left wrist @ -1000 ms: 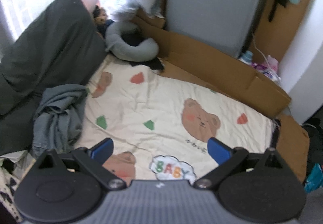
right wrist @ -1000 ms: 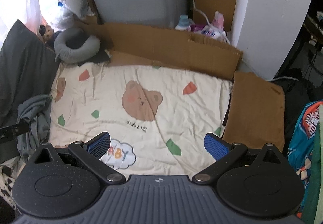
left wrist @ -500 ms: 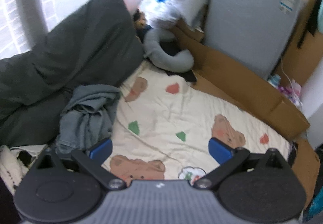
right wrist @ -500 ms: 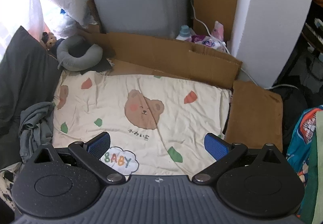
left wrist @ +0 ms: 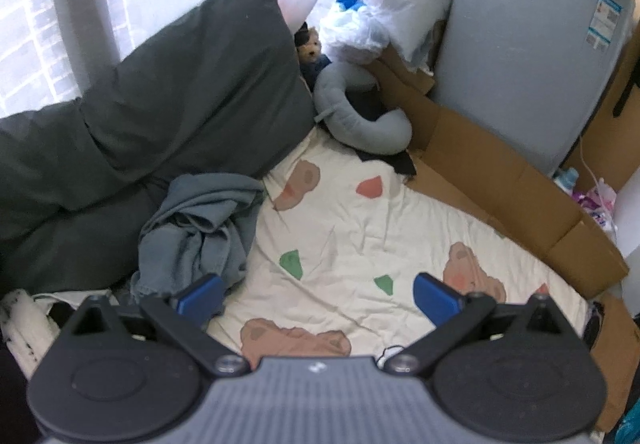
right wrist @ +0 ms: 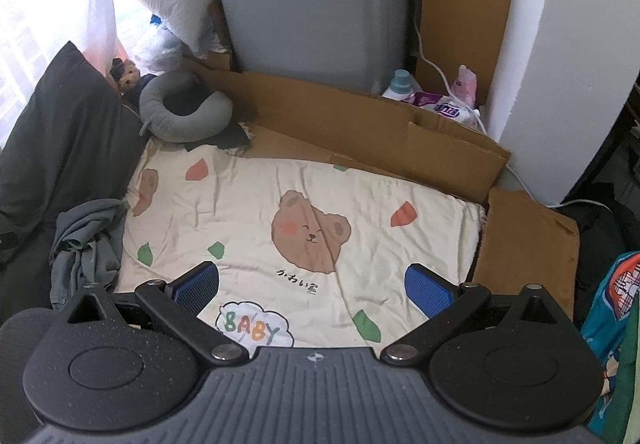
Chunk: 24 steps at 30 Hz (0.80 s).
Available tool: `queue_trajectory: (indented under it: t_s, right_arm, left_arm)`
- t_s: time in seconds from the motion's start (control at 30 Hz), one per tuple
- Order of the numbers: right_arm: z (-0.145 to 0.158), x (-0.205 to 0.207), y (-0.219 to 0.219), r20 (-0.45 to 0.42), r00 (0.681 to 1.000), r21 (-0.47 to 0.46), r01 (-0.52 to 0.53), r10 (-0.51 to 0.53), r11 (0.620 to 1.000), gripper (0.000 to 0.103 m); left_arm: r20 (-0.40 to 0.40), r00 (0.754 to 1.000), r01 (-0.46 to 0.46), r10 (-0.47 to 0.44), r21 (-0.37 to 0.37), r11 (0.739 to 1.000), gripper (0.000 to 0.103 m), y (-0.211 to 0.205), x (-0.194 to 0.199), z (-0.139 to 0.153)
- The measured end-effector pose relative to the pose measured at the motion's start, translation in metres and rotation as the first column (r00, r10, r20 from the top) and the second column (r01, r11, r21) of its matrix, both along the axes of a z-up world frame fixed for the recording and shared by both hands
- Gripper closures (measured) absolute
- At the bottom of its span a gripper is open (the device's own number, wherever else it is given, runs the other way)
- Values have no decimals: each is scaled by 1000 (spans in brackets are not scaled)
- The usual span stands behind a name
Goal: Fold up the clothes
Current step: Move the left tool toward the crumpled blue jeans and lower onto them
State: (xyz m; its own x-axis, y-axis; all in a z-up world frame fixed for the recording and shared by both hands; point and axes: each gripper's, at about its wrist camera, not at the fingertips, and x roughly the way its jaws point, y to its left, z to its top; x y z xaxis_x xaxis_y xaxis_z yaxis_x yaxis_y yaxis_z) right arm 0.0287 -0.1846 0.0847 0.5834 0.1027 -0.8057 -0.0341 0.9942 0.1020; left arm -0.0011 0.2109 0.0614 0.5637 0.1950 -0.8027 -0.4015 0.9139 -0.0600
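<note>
Clearly, both the left hand-held gripper (left wrist: 316, 290) and right hand-held gripper (right wrist: 312, 284) hovered wide open and empty, since the crumpled grey garment (left wrist: 200, 228) lay unfolded beside the bear-print blanket (right wrist: 280, 204).

A crumpled garment (left wrist: 200, 228) lies at the left edge of the blanket (left wrist: 360, 236) spread before my tools, against a pillow (left wrist: 168, 100) further left. Behind the blanket sit a neck pillow (right wrist: 184, 112) and cardboard (right wrist: 360, 124), with an appliance (right wrist: 312, 4) standing behind those.
</note>
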Motion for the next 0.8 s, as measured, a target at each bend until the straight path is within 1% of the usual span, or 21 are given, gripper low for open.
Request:
queue_trajectory:
  t_s: [0.2, 0.5, 0.67, 0.8]
  right_arm:
    - [-14, 12, 13, -28, 999, 31, -37, 38, 999, 1]
    - [-39, 26, 42, -47, 996, 24, -75, 76, 997, 1]
    - [-50, 34, 50, -46, 995, 32, -82, 83, 996, 1]
    - [-58, 42, 54, -49, 994, 40, -93, 95, 995, 1]
  left_arm:
    - [-26, 1000, -14, 15, 11, 1000, 1, 13, 3, -9]
    - [-61, 997, -39, 41, 39, 999, 1, 33, 12, -24]
    - [-77, 995, -53, 56, 45, 998, 1, 42, 22, -30]
    - [-83, 994, -64, 66, 23, 998, 1, 51, 30, -36]
